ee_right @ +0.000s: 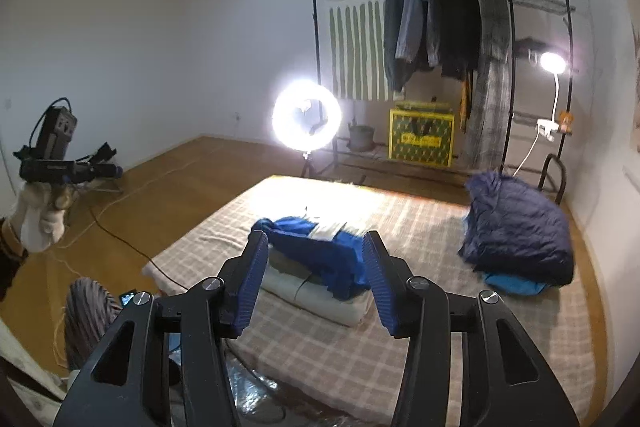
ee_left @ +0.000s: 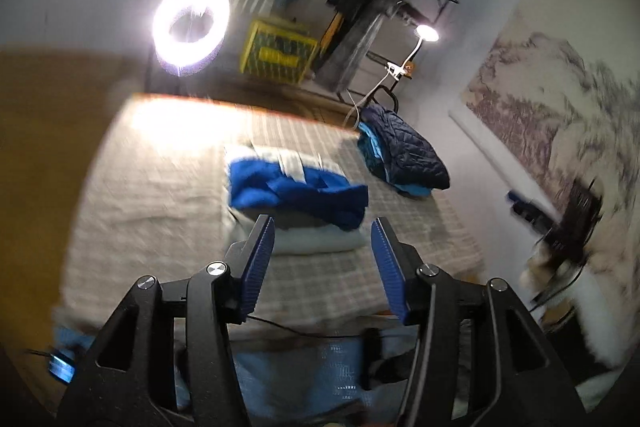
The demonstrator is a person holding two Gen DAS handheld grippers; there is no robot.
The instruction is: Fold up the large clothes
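A bright blue garment with a white stripe (ee_left: 296, 187) lies on top of a stack of folded pale clothes (ee_left: 320, 241) in the middle of a checked mat (ee_left: 160, 195). It also shows in the right wrist view (ee_right: 320, 251), on the pale stack (ee_right: 316, 295). A dark navy quilted jacket (ee_right: 520, 231) is heaped on a light blue garment at the mat's far right, also in the left wrist view (ee_left: 404, 151). My left gripper (ee_left: 323, 227) is open and empty, above the mat's near edge. My right gripper (ee_right: 316, 247) is open and empty, short of the stack. The left gripper also shows far left in the right wrist view (ee_right: 70, 169).
A lit ring light (ee_right: 307, 119) stands beyond the mat. A clothes rack (ee_right: 440, 19) with hanging coats, a yellow crate (ee_right: 422, 139) and a clip lamp (ee_right: 552, 63) line the back wall. A cable (ee_right: 120, 239) runs over the wooden floor. A wall tapestry (ee_left: 560, 99) hangs at right.
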